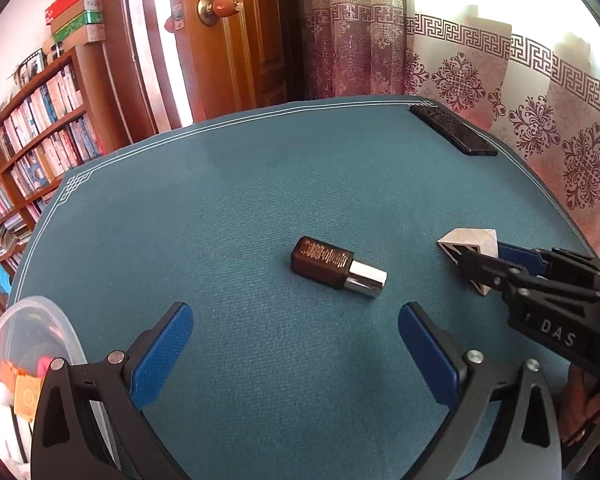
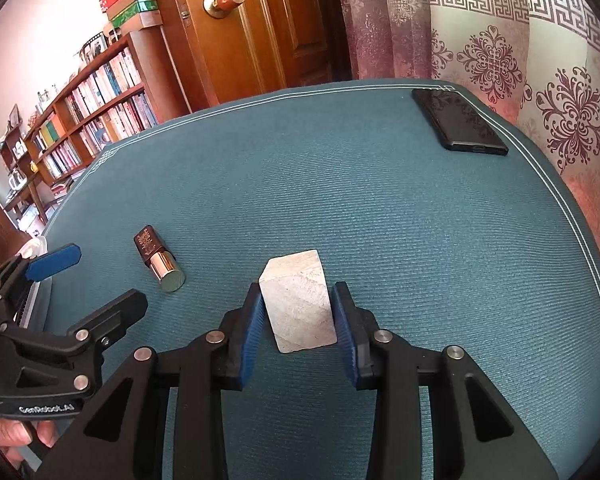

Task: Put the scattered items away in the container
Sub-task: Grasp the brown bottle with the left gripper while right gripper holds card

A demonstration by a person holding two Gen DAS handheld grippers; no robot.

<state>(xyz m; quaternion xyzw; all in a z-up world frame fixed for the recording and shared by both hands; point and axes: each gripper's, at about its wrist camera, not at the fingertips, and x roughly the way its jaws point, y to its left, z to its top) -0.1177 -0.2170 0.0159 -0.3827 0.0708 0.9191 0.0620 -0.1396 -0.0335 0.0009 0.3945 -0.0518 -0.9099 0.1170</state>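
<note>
A white stone-like block point(image 2: 300, 306) stands on the teal table mat point(image 2: 380, 200). My right gripper point(image 2: 299, 332) is shut on it, one blue pad against each side. In the left wrist view the same block point(image 1: 470, 242) shows at the right, between the right gripper's point(image 1: 488, 256) fingers. A brown lipstick tube with a silver end point(image 1: 336, 266) lies on the mat. My left gripper point(image 1: 296, 344) is wide open just short of it, with nothing between its fingers. The clear plastic container point(image 1: 28, 344) sits at the lower left beside the left finger, with coloured items inside.
A black phone point(image 2: 458, 122) lies at the mat's far right corner. Behind the table are a wooden door point(image 2: 260, 20), a bookshelf point(image 2: 92, 108) and patterned curtains point(image 2: 540, 100). A hand point(image 2: 16, 436) holds the left gripper point(image 2: 88, 284) at the left edge.
</note>
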